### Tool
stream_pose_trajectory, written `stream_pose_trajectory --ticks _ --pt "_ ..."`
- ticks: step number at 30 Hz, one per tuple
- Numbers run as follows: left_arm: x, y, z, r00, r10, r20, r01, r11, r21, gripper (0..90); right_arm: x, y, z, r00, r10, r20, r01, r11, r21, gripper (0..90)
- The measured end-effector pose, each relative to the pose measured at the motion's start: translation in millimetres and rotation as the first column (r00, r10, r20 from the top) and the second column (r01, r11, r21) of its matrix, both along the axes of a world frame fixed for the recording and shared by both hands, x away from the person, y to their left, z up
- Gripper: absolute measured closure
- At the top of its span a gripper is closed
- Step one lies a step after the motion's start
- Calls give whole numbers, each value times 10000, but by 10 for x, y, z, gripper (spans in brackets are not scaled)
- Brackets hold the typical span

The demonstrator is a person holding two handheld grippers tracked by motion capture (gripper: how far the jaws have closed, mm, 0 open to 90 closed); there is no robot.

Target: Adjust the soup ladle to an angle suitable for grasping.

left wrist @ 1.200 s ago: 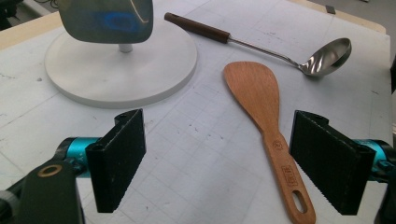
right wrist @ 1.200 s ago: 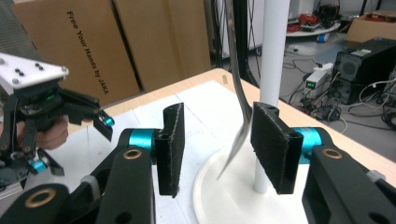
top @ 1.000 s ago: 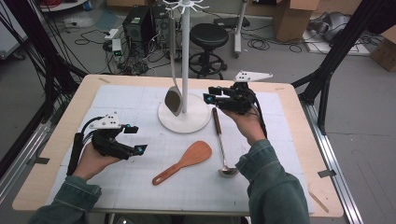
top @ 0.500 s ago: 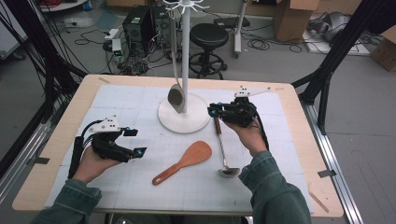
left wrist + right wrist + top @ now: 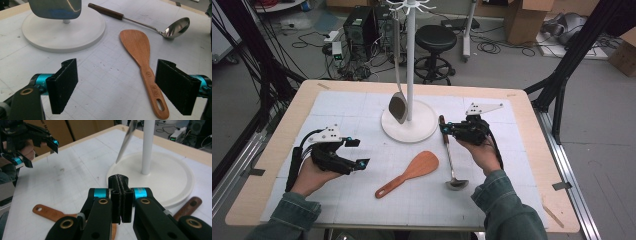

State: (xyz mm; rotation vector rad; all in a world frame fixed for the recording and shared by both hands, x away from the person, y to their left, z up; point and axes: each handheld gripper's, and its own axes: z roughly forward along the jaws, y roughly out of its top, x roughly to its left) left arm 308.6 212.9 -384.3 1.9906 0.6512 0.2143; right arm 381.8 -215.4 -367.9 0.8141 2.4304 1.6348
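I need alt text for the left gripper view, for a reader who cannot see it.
Two open black jaws of the left tool frame a gridded white mat, with a wooden spatula lying beside the right jaw. Behind it lie a steel ladle and the round white stand base.

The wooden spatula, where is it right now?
In the high view the wooden spatula lies flat at table centre, between the stand's white base and the near edge, left of the ladle.

I'm looking into a lab: computer tower [image 5: 362, 22] and tangled cables [image 5: 312, 42] on the floor, cardboard boxes [image 5: 524, 17], black rig frame [image 5: 577, 55].
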Motion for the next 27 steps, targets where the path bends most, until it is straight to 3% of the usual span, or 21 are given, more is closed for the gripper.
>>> stream_pose_trajectory --ticks 27 --pt "3 -18 -20 10000 -44 -42 45 10000 74 192 -117 -136 -423 9968 -93 -790 60 9991 -418 897"
